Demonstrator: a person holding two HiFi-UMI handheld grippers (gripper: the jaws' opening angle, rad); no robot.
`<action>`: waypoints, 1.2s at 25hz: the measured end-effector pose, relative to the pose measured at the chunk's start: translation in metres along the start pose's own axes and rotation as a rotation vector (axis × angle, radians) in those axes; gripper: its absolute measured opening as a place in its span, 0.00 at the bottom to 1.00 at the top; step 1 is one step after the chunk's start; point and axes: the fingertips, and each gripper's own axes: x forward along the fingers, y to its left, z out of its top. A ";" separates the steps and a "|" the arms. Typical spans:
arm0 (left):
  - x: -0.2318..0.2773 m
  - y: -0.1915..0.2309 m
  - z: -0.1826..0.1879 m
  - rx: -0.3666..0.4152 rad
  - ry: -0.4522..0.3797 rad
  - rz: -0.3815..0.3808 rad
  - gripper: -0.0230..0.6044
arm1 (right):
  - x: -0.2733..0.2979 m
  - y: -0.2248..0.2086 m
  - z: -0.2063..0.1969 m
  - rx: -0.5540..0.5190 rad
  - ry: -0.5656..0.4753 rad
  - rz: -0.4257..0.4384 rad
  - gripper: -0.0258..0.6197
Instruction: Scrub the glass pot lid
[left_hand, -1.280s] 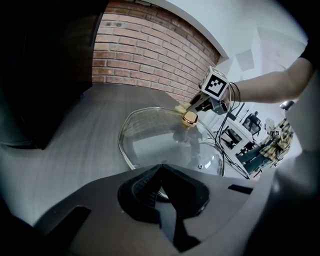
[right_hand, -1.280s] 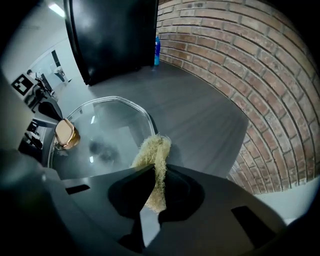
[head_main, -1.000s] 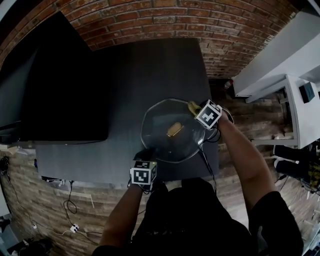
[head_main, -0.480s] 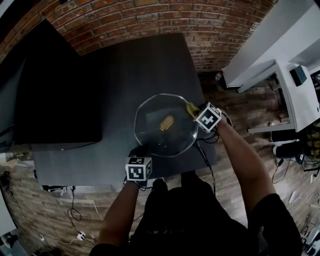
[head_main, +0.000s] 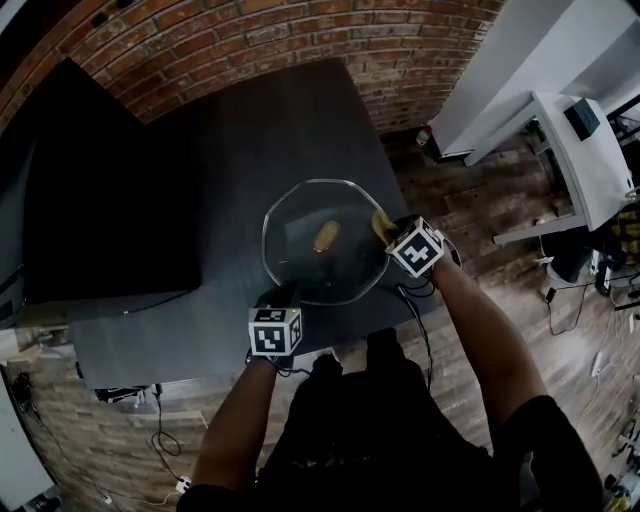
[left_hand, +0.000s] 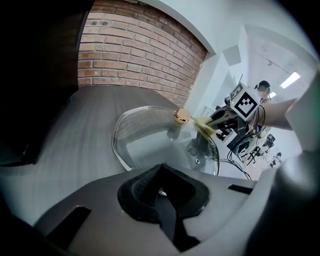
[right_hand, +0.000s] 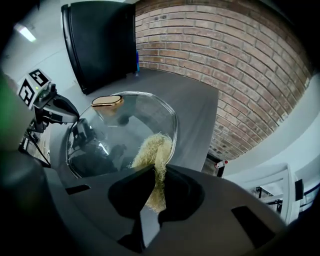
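Observation:
The round glass pot lid (head_main: 300, 262) with a gold knob (head_main: 325, 236) is held over the dark table (head_main: 200, 150). My left gripper (head_main: 283, 296) is shut on the lid's near rim; its jaws pinch the glass edge in the left gripper view, left gripper (left_hand: 160, 169), lid (left_hand: 150, 145). My right gripper (head_main: 387, 230) is shut on a yellow fibrous scrubber (right_hand: 154, 149), which presses on the lid's right rim (right_hand: 172, 120). The knob (right_hand: 107, 101) and the left gripper (right_hand: 59, 109) show through the glass. The scrubber (left_hand: 203, 126) lies just right of the knob (left_hand: 181, 116).
A large black screen (head_main: 100, 190) stands on the table's left side. A brick wall (head_main: 250, 40) lies beyond the table. A white desk (head_main: 570, 130) stands at the right on the wooden floor (head_main: 470, 210). Cables (head_main: 410, 320) hang by the table's near right edge.
The scrubber has slid along the lid's right rim toward me. The head view has shifted, so lid and both grippers sit a little further left in the picture.

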 end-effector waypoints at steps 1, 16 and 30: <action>0.000 0.000 0.000 0.009 0.004 -0.006 0.09 | -0.001 0.004 -0.002 0.013 -0.003 -0.001 0.11; -0.001 -0.002 -0.002 0.120 0.033 -0.086 0.09 | -0.019 0.075 -0.024 0.291 -0.081 -0.094 0.11; -0.002 -0.004 -0.002 0.161 0.028 -0.135 0.09 | -0.020 0.139 -0.002 0.267 -0.089 -0.138 0.11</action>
